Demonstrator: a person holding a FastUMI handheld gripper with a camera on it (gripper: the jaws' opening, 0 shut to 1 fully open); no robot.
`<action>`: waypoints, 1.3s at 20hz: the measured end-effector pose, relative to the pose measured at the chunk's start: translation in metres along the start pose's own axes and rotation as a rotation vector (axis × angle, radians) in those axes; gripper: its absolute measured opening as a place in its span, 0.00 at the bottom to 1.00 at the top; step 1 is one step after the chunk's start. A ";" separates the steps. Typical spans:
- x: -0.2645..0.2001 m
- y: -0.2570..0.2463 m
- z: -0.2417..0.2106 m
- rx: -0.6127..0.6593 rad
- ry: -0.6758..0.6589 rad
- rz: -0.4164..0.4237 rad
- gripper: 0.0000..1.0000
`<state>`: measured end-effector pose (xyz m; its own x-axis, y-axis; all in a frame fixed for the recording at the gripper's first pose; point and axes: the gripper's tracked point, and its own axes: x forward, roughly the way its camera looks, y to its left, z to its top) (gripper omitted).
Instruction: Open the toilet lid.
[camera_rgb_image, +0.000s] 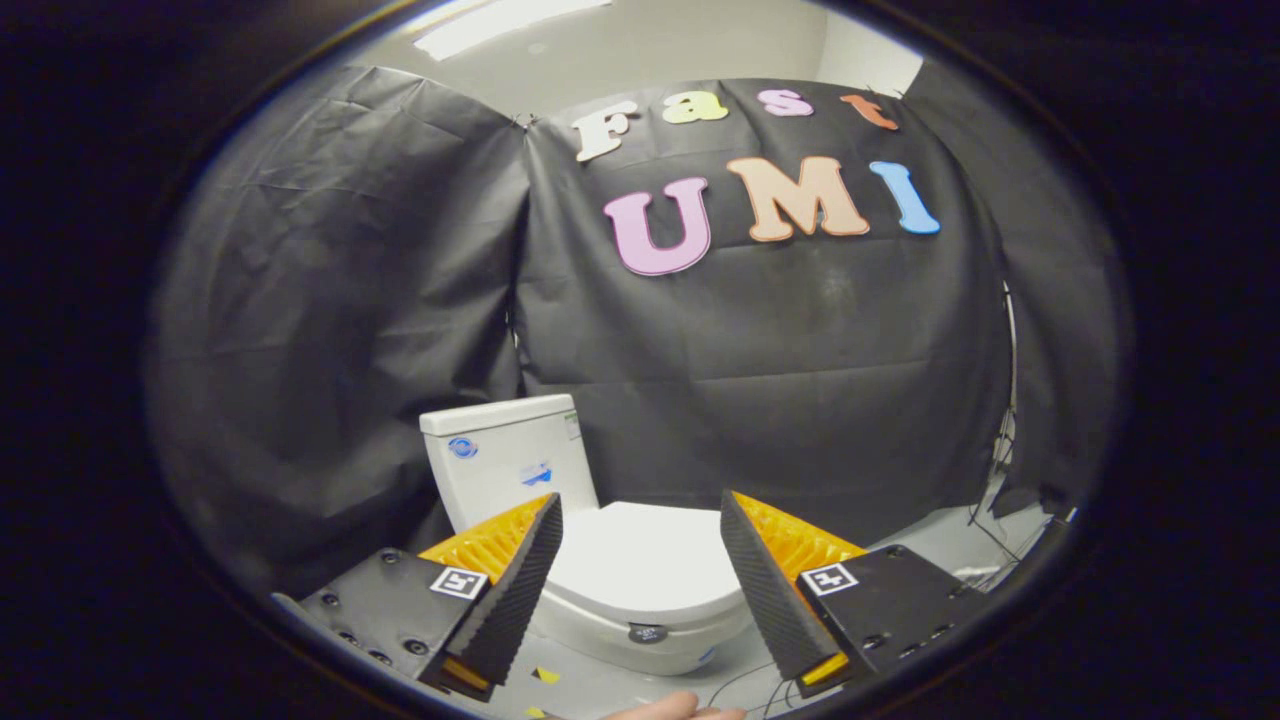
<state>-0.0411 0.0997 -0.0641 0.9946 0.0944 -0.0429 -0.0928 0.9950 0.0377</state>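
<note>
Toilet lid (640, 555) down flat on the bowl, white, in front of the tank (510, 462), ahead of the tongs (640, 560) and seen through their gap. Tongs spread wide, holding nothing, touching nothing. Each finger (515, 590) carries a small square black-and-white marker. Tank has two stickers, too small to read. Round dark tag on the bowl front, unreadable. Fingertip showing below the tongs.
</note>
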 end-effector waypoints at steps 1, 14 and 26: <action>0.002 -0.001 -0.008 0.004 0.016 -0.002 0.98; 0.059 -0.018 -0.153 0.433 0.155 -0.092 0.96; 0.083 -0.008 -0.262 0.858 0.345 -0.141 0.89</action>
<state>0.0300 0.1086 -0.3292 0.9126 0.1162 -0.3920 0.2304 0.6459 0.7278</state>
